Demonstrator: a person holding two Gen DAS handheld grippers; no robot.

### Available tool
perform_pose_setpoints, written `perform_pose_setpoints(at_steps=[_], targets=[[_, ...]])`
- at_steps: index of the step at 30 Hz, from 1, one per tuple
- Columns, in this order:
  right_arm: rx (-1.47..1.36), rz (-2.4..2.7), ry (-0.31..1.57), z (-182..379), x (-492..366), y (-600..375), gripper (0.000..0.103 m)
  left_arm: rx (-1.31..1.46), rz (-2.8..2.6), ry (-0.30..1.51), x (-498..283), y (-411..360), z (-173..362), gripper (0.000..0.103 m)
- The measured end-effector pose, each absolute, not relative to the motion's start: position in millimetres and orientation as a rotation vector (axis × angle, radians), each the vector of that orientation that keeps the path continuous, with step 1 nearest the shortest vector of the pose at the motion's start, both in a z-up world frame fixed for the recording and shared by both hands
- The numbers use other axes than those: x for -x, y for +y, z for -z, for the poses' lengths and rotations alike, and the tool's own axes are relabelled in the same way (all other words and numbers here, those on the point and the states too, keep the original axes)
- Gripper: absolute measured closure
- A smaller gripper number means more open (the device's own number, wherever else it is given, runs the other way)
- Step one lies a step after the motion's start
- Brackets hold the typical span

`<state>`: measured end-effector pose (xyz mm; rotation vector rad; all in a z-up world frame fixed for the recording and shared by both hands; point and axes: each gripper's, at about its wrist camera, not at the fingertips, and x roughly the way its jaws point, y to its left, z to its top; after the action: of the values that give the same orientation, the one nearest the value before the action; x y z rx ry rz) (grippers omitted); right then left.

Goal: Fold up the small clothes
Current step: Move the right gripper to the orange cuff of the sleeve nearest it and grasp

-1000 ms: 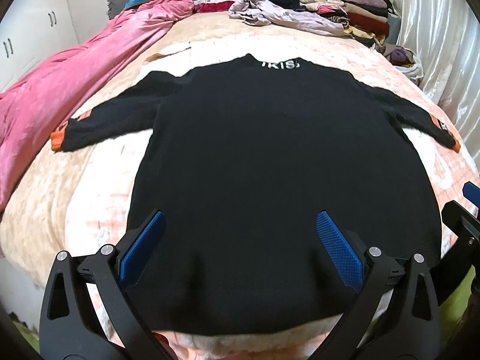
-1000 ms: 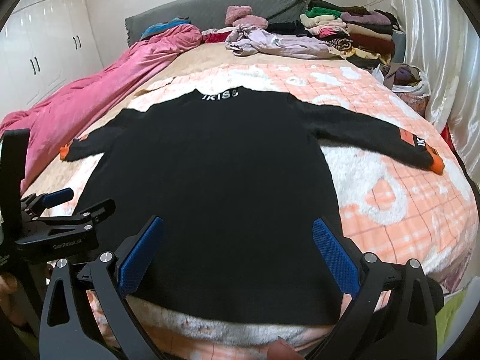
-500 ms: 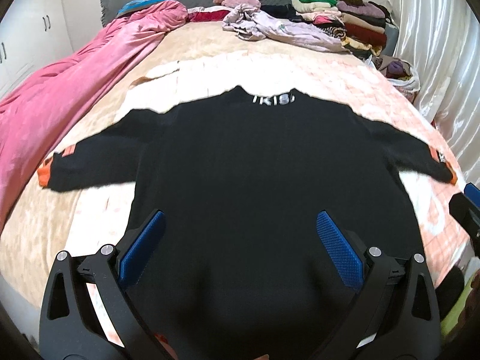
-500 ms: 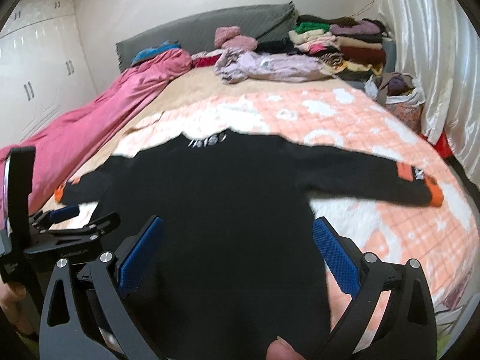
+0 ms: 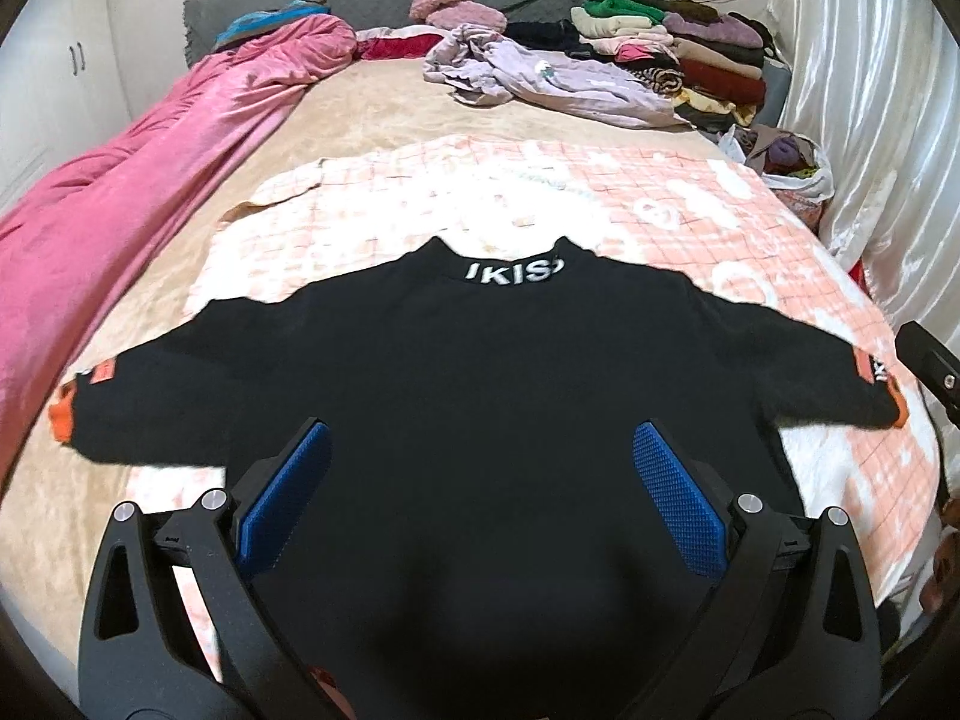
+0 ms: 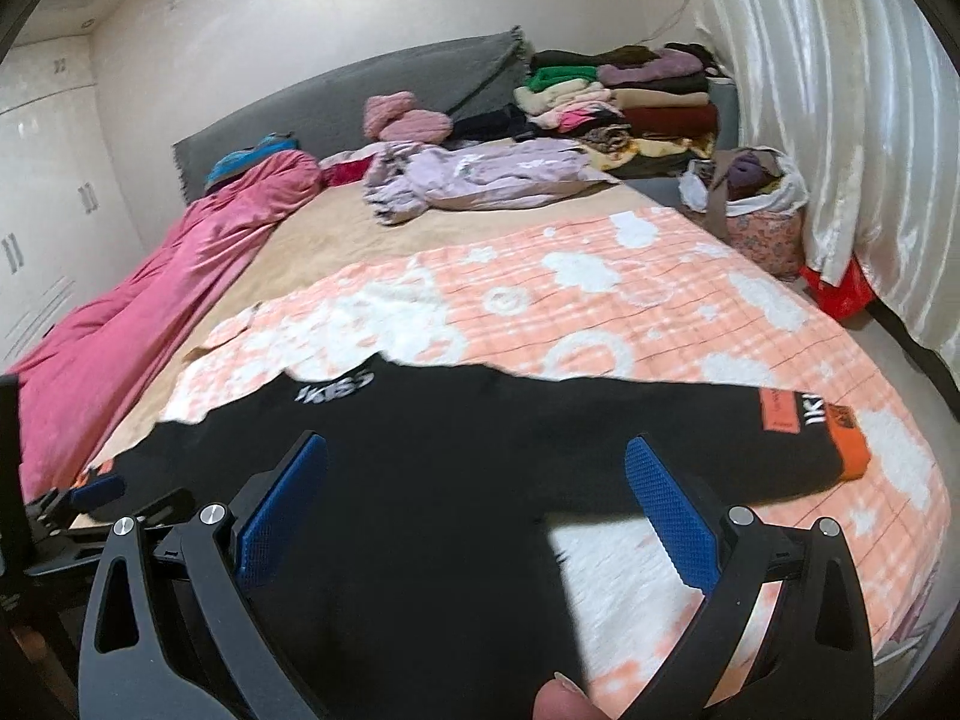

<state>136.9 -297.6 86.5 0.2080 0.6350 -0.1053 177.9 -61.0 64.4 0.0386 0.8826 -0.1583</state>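
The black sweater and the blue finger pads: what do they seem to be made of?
The sweater looks like soft matte knit, perhaps wool or fleece: fuzzy edges, no sheen. The pads look like rubber or plastic with a fine dimpled grid, probably for grip.

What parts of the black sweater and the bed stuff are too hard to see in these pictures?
- Black sweater: its hem is hidden in both wrist views, behind the open left gripper and the open right gripper.
- Its left cuff is hidden in the right wrist view, behind the left gripper.
- Collar lettering: blurred in the right wrist view.
- Folded clothes pile: single garments too small to tell apart.
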Motion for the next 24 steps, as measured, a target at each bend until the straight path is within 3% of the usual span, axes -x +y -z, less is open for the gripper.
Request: perform_pose_setpoints(at_steps=[24], targets=[[-0.380, 0.587, 0.747, -4, -149, -508, 0.004, -0.060, 0.226, 1.008, -242, -121, -3, 0.008]])
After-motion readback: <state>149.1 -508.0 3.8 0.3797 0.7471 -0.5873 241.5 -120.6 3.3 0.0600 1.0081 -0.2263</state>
